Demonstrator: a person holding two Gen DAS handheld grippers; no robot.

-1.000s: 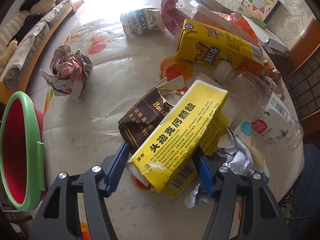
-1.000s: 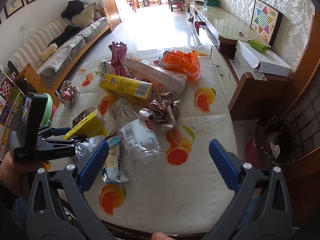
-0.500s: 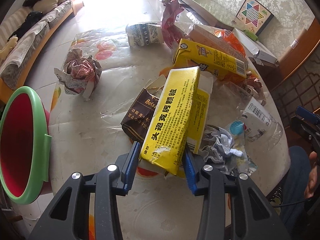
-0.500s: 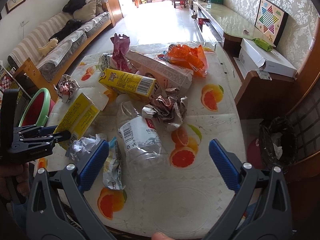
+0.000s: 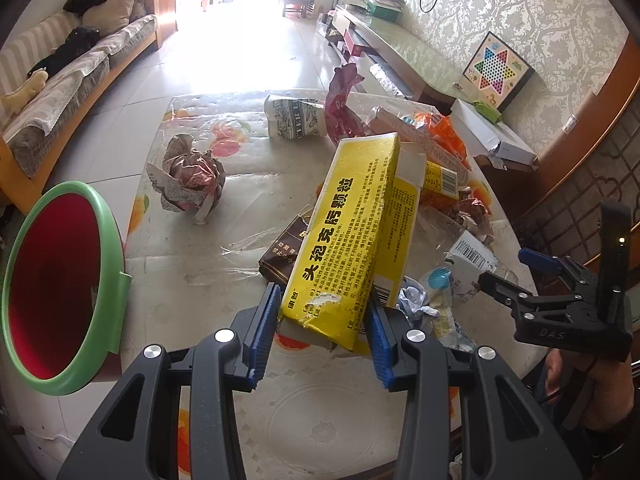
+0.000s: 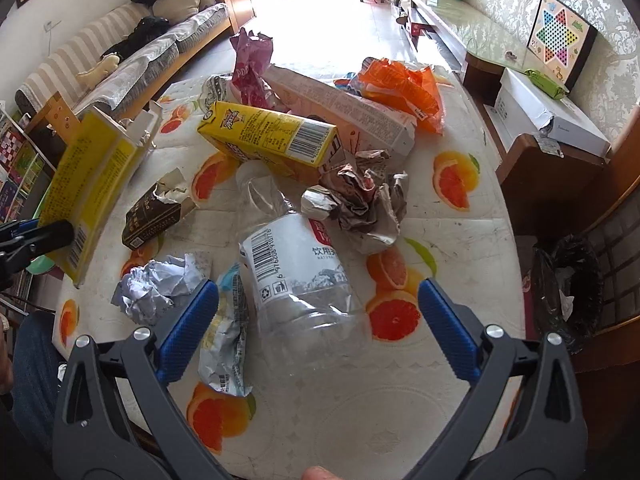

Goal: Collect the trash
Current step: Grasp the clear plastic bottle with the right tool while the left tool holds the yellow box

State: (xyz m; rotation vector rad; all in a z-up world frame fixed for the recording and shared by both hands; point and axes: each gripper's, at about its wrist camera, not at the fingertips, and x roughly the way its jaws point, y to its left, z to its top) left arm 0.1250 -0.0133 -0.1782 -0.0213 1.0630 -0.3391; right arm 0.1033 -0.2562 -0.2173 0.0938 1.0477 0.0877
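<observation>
My left gripper point(image 5: 322, 330) is shut on the near end of a long yellow medicine box point(image 5: 344, 236), which is lifted off the table and tilts up and away. The same yellow box point(image 6: 90, 188) shows at the left of the right wrist view. My right gripper point(image 6: 316, 326) is open, wide over the base of a crushed clear plastic bottle point(image 6: 298, 276) without touching it. A green-rimmed red bin point(image 5: 52, 284) stands beside the table's left edge. Loose trash covers the table: a brown carton point(image 6: 154, 218), a yellow drink carton point(image 6: 272, 136) and crumpled paper point(image 6: 360, 200).
A crumpled paper ball point(image 5: 186, 178) and a paper cup point(image 5: 296, 116) lie on the far left of the table point(image 5: 320, 420). A foil ball point(image 6: 158, 288) and a snack wrapper point(image 6: 224, 332) lie near my right gripper. A black-lined bin point(image 6: 568, 296) stands on the floor at right.
My left gripper has shut on the yellow box and raised it off the table, tilting its far end up. My right gripper has come down closer to the plastic bottle.
</observation>
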